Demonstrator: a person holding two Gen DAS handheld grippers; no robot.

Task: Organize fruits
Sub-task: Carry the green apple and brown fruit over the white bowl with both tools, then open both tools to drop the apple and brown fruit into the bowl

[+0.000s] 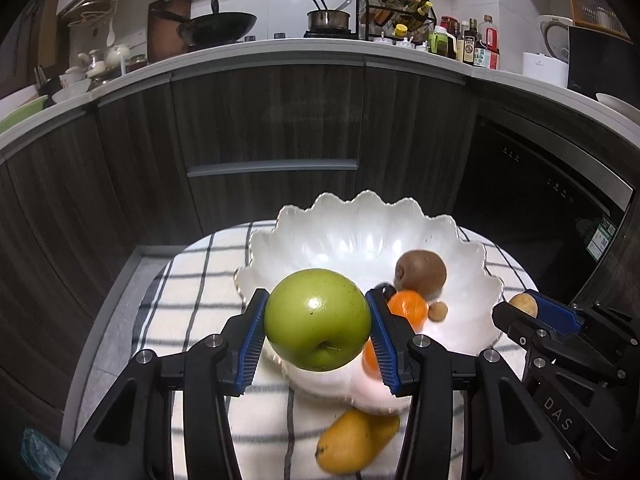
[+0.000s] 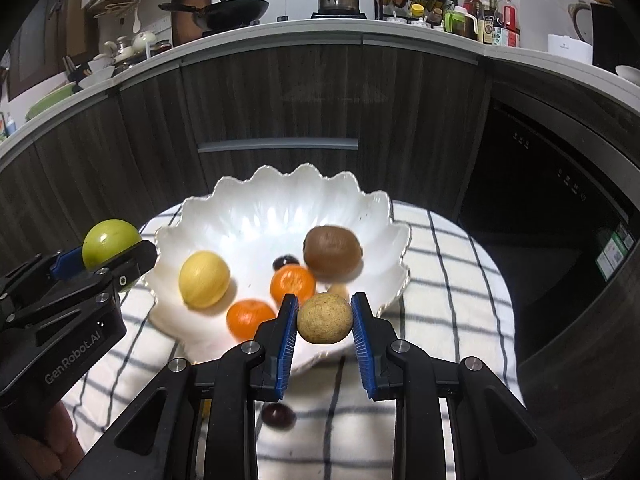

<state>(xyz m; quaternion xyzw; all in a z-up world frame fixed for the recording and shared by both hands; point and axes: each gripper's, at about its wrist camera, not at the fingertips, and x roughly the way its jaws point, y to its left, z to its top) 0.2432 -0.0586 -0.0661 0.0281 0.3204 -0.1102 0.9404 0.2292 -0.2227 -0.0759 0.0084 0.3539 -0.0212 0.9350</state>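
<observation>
My left gripper [image 1: 318,318] is shut on a green apple [image 1: 318,318] and holds it over the near rim of a white scalloped bowl [image 1: 360,216]. My right gripper [image 2: 325,319] is shut on a small tan round fruit [image 2: 325,319] at the bowl's [image 2: 280,188] near right rim. The bowl holds a kiwi [image 2: 331,252], a yellow lemon [image 2: 204,279], two oranges [image 2: 293,283] [image 2: 251,319] and a dark grape [image 2: 285,261]. A yellow mango [image 1: 352,446] lies on the cloth below the left gripper. A dark grape [image 2: 278,416] lies on the cloth under the right gripper.
The bowl stands on a small round table covered by a white checked cloth [image 1: 192,304]. Dark wooden cabinets [image 1: 272,120] and a dark oven door [image 1: 540,208] stand behind it. The counter above carries a wok [image 1: 222,24], a pot [image 1: 328,18] and bottles.
</observation>
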